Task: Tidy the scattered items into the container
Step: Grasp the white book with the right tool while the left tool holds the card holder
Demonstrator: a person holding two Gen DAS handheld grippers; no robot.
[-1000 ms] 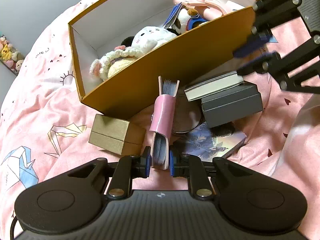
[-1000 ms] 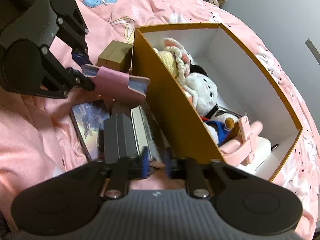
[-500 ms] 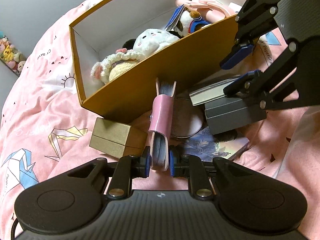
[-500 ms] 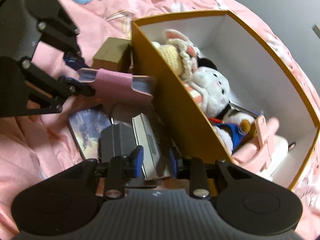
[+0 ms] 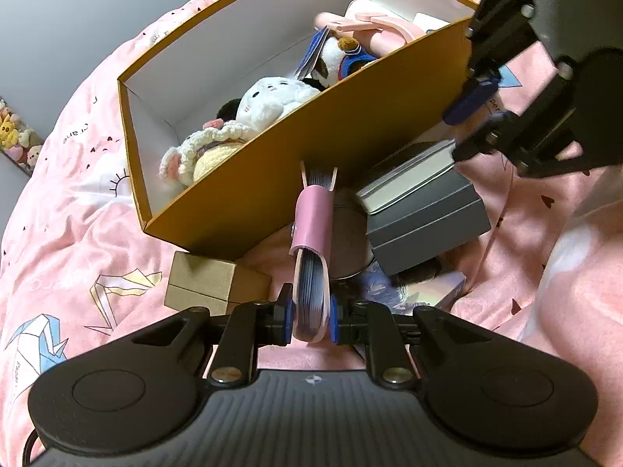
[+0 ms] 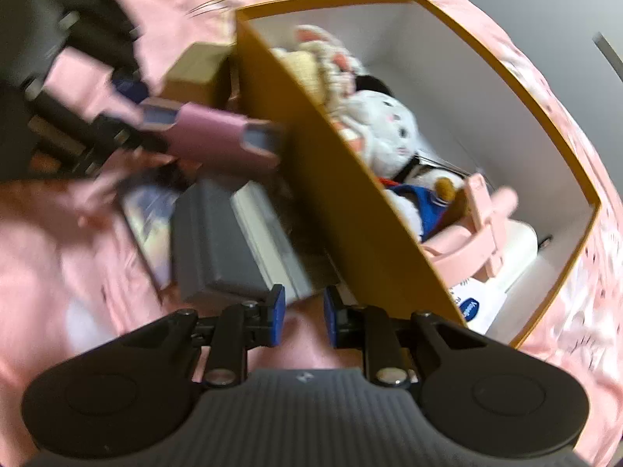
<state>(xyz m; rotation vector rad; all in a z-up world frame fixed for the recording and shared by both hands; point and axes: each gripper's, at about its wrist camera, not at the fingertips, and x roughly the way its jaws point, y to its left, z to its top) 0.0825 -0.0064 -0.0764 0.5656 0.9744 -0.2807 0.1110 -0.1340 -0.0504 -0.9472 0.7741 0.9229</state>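
We are clamping left tool [image 5: 307, 319] on pink card holder [image 5: 313, 225], just near orange box [image 5: 272, 171] wall. Right tool [image 6: 300, 313] pads apart, empty, hovering beside grey box [image 6: 210, 241] on bed [image 5: 78, 241].

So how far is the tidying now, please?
Done: the plush toys and a pink item lie inside the orange box. In hand: the left tool grips the pink card holder. Left: the grey case, the gold box and a booklet on the bedding.
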